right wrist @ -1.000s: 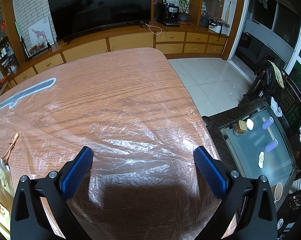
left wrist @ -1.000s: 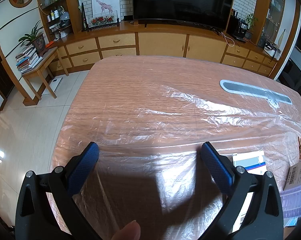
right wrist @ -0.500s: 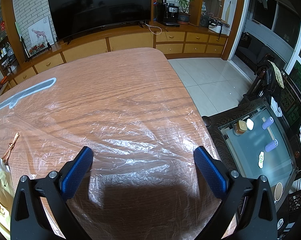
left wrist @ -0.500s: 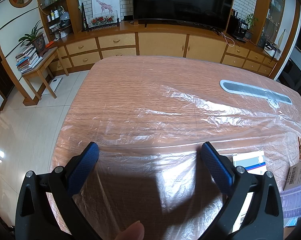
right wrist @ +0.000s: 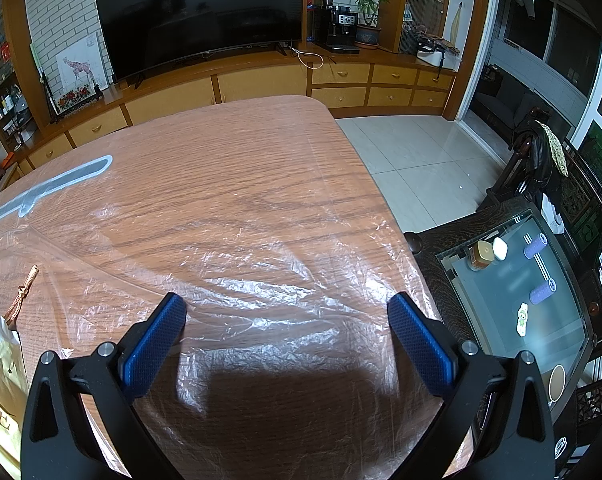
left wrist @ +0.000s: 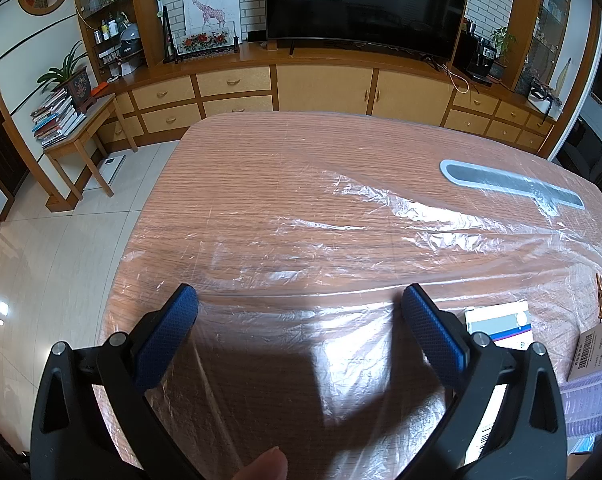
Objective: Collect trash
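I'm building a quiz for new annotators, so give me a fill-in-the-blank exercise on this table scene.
1. Both the left hand-held gripper and the right hand-held gripper are ____.
2. The wooden table is covered by a clear ____ sheet.
3. The finger pads are coloured ____.
4. The box with the barcode label lies to the ____ of the left hand-held gripper.

Missing words: open; plastic; blue; right

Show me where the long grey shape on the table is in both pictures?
Left wrist view: the grey shape lies far right on the table, under the clear plastic sheet.
Right wrist view: the same grey shape lies far left, near the table's back edge.
Shared landmark: the big black TV behind the table.
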`<state>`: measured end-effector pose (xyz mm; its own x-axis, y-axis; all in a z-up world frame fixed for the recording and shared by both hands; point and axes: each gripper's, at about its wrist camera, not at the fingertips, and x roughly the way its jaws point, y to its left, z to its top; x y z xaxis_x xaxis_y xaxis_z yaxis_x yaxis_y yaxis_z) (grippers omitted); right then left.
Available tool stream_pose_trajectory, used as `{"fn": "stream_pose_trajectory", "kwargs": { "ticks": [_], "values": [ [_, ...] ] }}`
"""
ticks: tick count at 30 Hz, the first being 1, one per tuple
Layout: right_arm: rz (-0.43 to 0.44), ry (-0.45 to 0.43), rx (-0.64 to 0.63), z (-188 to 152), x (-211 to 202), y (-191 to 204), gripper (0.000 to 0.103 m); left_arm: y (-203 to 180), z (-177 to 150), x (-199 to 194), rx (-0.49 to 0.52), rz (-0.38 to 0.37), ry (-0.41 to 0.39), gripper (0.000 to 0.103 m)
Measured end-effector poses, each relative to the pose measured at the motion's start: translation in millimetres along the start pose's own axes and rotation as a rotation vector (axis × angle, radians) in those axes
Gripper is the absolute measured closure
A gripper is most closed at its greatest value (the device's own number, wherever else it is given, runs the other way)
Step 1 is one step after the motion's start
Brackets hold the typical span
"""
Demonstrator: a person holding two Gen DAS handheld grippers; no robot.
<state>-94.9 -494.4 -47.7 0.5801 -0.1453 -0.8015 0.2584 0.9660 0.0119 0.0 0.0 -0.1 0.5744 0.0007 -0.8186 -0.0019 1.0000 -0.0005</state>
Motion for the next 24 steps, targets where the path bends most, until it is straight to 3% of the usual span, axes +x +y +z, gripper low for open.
{"fn": "stream_pose_trajectory", "kwargs": {
  "ticks": [24],
  "values": [
    [0.000,0.000,0.000,0.0,0.0,0.1,0.004,-1.2,1.6,-0.5,0.000,0.000,0.000,0.001]
  ]
}}
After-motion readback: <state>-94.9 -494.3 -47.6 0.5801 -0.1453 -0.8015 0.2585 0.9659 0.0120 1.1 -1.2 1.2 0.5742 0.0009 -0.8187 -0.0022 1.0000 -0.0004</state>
